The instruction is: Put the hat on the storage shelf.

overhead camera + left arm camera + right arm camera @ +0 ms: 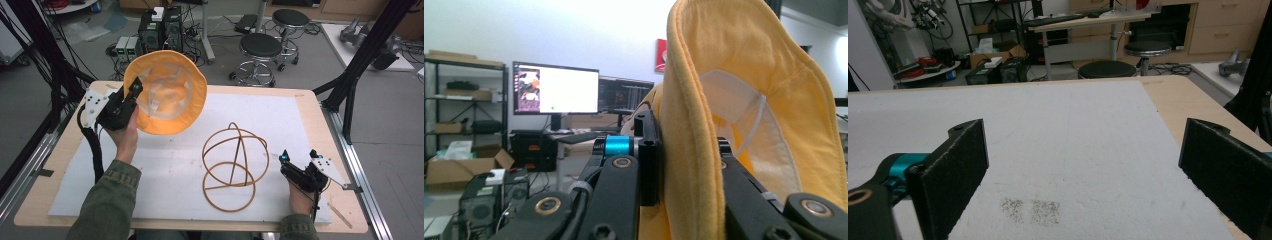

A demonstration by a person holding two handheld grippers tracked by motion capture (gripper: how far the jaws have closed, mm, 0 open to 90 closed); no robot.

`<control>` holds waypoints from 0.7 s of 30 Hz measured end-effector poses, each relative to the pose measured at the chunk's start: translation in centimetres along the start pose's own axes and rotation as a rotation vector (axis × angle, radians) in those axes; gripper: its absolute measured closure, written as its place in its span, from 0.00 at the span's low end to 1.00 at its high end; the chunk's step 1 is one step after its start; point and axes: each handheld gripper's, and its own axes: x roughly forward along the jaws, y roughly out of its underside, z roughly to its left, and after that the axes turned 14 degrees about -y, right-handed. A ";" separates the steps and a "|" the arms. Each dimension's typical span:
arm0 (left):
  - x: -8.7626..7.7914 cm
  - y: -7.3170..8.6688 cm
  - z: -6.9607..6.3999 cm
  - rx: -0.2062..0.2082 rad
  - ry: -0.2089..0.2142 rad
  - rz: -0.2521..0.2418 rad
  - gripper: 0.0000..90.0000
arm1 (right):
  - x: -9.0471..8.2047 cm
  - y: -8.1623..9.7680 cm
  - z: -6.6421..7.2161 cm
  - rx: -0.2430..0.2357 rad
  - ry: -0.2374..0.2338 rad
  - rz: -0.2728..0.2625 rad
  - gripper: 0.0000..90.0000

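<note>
Left gripper [684, 165] pinching soft yellow cloth hat [170, 95]; right gripper [1083, 165] spread.

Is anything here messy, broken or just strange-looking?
Nothing looks broken or spilled. The yellow hat is held in the air, inside out toward the camera, its brim pinched by the left gripper. There is a faint dark smudge on the white mat.

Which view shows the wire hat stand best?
The high view: the whole stand shows, upright on the white mat, right of the yellow hat. The left gripper view has the hat's brim in front; the right looks across bare mat.
</note>
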 end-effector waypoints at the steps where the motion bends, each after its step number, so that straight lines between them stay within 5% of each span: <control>1: 0.2 -0.1 -0.3 -0.001 0.003 -0.003 0.96 | 0.0 0.0 0.0 -0.002 0.001 0.001 0.05; 21: 2.1 -2.8 -5.5 0.027 0.066 -0.046 0.96 | -0.2 -0.1 -0.4 0.016 -0.003 -0.016 0.05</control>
